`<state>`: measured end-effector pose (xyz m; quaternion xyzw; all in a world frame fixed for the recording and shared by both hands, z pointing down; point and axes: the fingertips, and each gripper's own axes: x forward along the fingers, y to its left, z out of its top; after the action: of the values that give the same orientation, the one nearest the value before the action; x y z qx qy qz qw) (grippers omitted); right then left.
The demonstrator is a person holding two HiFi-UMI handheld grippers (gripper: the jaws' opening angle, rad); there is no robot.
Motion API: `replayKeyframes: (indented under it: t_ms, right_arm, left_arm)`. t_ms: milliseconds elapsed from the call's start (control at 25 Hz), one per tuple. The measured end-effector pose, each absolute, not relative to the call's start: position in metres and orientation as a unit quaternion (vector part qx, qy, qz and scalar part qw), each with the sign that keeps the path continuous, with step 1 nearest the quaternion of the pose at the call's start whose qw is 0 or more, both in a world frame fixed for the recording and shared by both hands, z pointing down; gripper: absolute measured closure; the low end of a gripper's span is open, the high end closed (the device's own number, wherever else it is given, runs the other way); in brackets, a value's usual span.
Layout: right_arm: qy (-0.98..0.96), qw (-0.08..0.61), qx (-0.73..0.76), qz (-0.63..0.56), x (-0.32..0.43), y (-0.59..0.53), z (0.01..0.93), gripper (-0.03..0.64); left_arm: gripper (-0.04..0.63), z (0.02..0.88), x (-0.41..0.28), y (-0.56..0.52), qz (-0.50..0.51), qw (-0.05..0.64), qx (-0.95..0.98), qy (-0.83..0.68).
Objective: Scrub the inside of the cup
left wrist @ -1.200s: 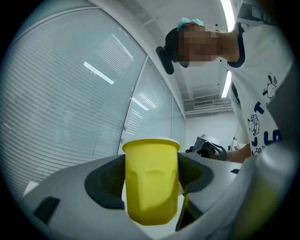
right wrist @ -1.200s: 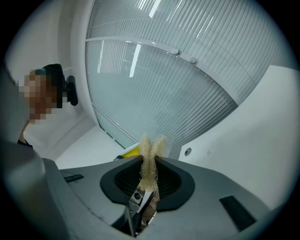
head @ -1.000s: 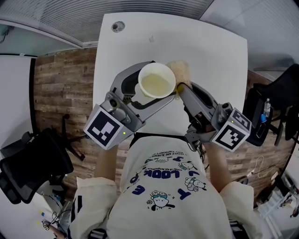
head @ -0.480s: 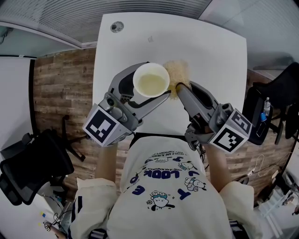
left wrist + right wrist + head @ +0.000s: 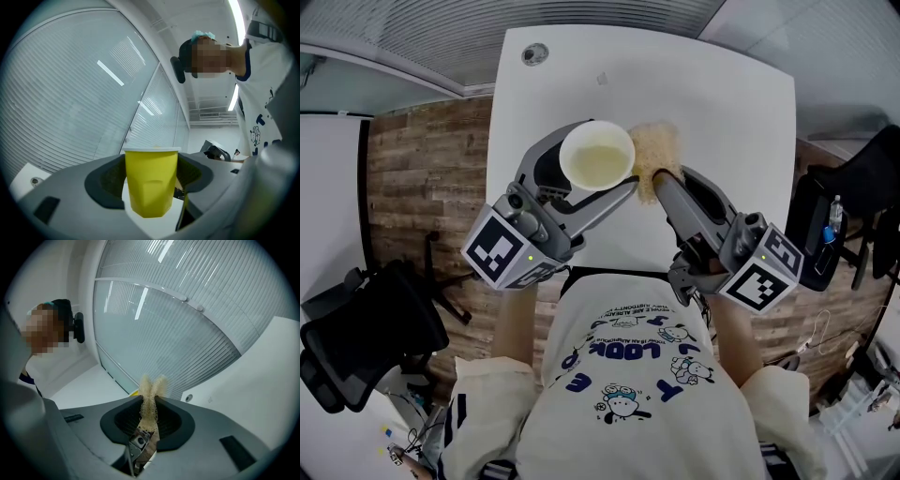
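we count one cup (image 5: 597, 155), yellow outside and pale inside, mouth up above the white counter (image 5: 722, 103); one tan fibrous scrub pad (image 5: 656, 155); two grippers and two marker cubes (image 5: 502, 253), one cube on each gripper; the left gripper (image 5: 150, 180) has its fingers (image 5: 105, 180) clenched on the cup, one against each side of its wall; the right gripper (image 5: 150, 420), to the right of the cup in the head view, has its fingers (image 5: 171, 423) pinched on the scrub pad, whose tuft sticks out past the fingertips; the pad is outside the cup, just beside its rim, and we cannot tell whether the two touch; one round fitting (image 5: 534, 53) sits in the counter beyond the cup; two dark chairs (image 5: 366, 328) stand well apart from the cup, one to each side, both cut off by the frame; the hands holding the grippers are hidden under the gripper bodies; the pad's lower end is lost between the fingers; the cup's inside shows only as a pale blank.
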<state>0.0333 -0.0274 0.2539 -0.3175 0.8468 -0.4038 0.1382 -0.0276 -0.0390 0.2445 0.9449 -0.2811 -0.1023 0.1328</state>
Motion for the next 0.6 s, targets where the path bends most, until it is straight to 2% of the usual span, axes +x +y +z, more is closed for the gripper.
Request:
replayKeyframes:
  t_ms: [240,600]
  right_arm:
    - [0.866,0.138,-0.288,-0.384,0.026,-0.022,0.249,0.543]
    - [0.875,0.141,-0.281,-0.369,0.029,-0.018,0.245,0.543]
  left_arm:
    - [0.247,0.237,-0.039,-0.050,-0.146,0.166,0.932,-0.286]
    - [0.247,0.230,-0.036,-0.052,-0.144,0.154,0.936,-0.282]
